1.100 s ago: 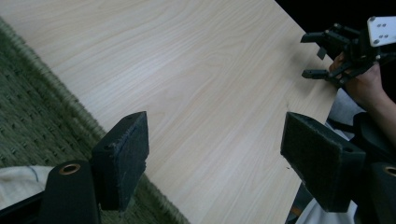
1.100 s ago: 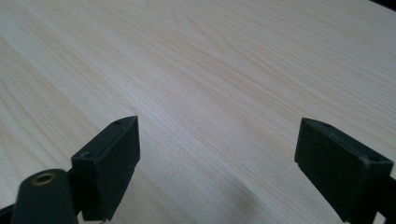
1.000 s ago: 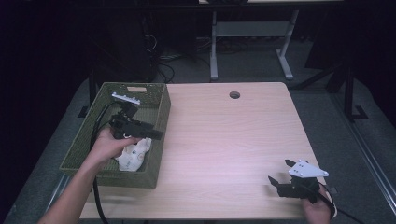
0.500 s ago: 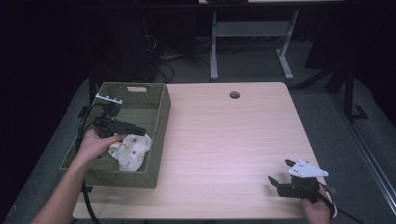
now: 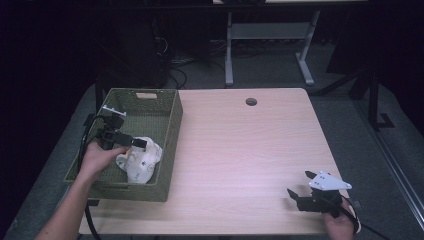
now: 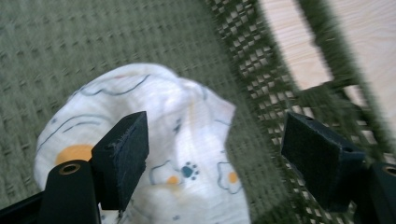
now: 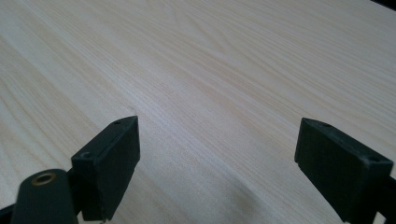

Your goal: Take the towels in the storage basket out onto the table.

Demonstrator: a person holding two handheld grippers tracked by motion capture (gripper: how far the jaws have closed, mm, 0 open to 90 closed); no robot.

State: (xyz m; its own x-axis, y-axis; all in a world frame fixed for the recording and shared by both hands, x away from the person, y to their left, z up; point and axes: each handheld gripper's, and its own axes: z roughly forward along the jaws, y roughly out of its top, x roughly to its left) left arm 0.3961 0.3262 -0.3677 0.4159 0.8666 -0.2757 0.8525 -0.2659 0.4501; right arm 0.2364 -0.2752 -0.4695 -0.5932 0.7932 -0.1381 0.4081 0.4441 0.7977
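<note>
At the near right corner of the wooden table [image 5: 240,150], the right gripper [image 5: 301,187] rests low over the bare wood, held by the person's right hand [image 5: 342,225], its jaws spread wide with nothing between them. In the right gripper view the two black pads [image 7: 114,163] frame plain pale woodgrain.

On the near left side stands the green woven basket [image 5: 165,145], sitting at the table's left edge. Inside it, towards its near right part, lies a crumpled white cloth [image 5: 140,160] printed with small yellow and blue figures, among them a paw print and egg-like shapes; no readable writing or brand shows on it. The left gripper [image 5: 137,142], held by the left hand [image 5: 100,157], hangs inside the basket just above the cloth, jaws wide apart and gripping nothing. In the left gripper view the cloth [image 6: 163,154] lies below and between the pads, closer to the left one, with the basket's mesh wall [image 6: 261,84] just beside it.

Farther off, a round dark hole [image 5: 251,101] sits in the tabletop near the far edge.
</note>
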